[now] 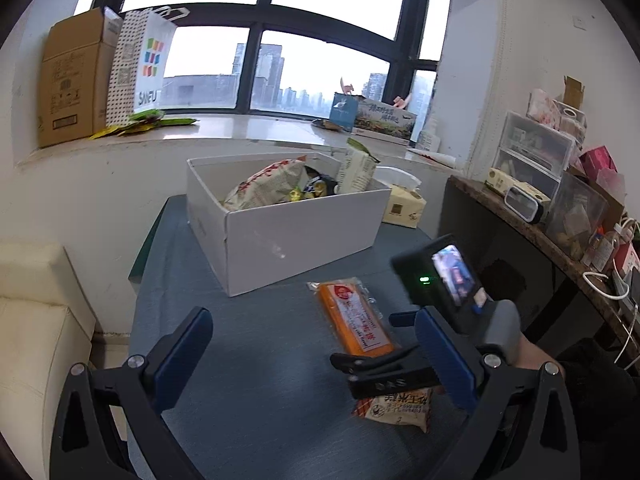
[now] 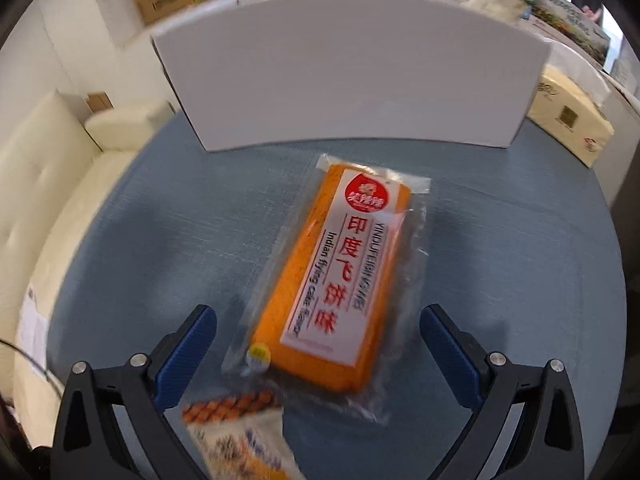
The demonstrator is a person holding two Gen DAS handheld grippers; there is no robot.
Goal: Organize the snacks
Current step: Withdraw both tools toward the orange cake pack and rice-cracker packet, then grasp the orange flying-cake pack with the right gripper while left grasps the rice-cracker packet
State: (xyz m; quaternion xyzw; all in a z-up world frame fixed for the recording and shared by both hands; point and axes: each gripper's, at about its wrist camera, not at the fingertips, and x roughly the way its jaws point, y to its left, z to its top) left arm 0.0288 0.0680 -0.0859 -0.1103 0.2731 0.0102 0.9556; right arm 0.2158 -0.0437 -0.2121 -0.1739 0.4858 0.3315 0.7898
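Observation:
An orange snack packet with a white and red label [image 2: 332, 276] lies flat on the blue-grey table [image 2: 160, 248], in front of a white box [image 2: 352, 76]. My right gripper [image 2: 318, 344] is open, its blue pads on either side of the packet's near end, not touching it. A small beige snack pouch [image 2: 240, 436] lies just below it. In the left wrist view the box [image 1: 304, 236] holds several snack bags, the orange packet [image 1: 354, 318] and the pouch [image 1: 396, 408] lie at right, and the right gripper [image 1: 360, 368] hovers over them. My left gripper [image 1: 316, 360] is open and empty.
A tissue pack [image 1: 404, 208] sits right of the box. A cream sofa [image 1: 36, 320] stands left of the table. A dark side table [image 1: 540, 240] with clutter and cables is at right. The window sill [image 1: 240, 128] carries cardboard boxes and a bag.

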